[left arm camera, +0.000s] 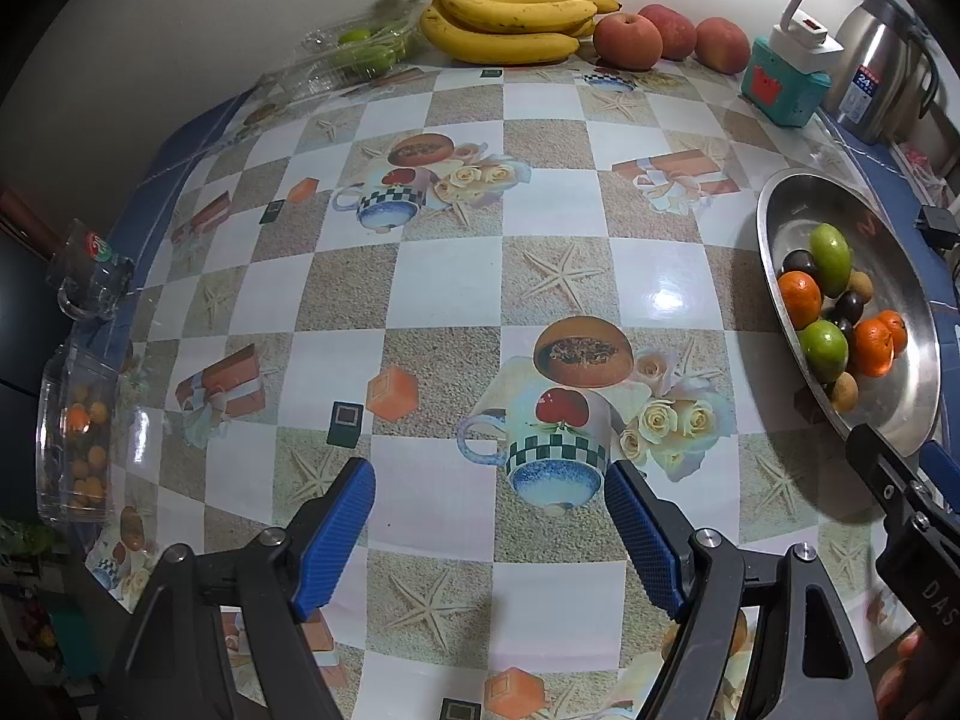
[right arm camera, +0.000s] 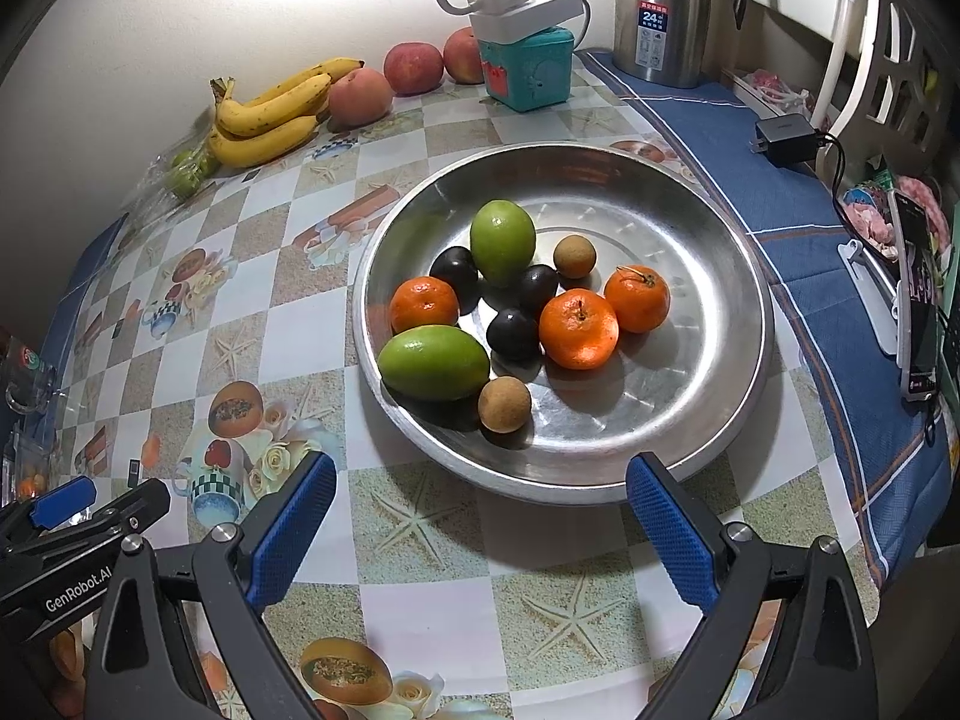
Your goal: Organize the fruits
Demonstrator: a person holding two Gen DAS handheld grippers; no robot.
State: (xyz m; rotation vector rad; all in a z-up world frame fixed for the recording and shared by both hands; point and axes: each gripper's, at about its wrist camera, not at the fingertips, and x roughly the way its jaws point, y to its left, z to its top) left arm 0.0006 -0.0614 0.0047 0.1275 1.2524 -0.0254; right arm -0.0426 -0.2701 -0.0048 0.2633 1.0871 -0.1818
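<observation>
A table covered in a glossy checked oilcloth printed with starfish, cups and roses carries everything. A wide, shallow, round steel dish sits on it toward the right side. Along the back wall lie a bunch of yellow bananas, three red apples, and an open clear plastic clamshell box with green fruit. A teal cube-shaped box and a tall stainless steel thermos jug stand at the back right, the jug on a blue checked cloth.
</observation>
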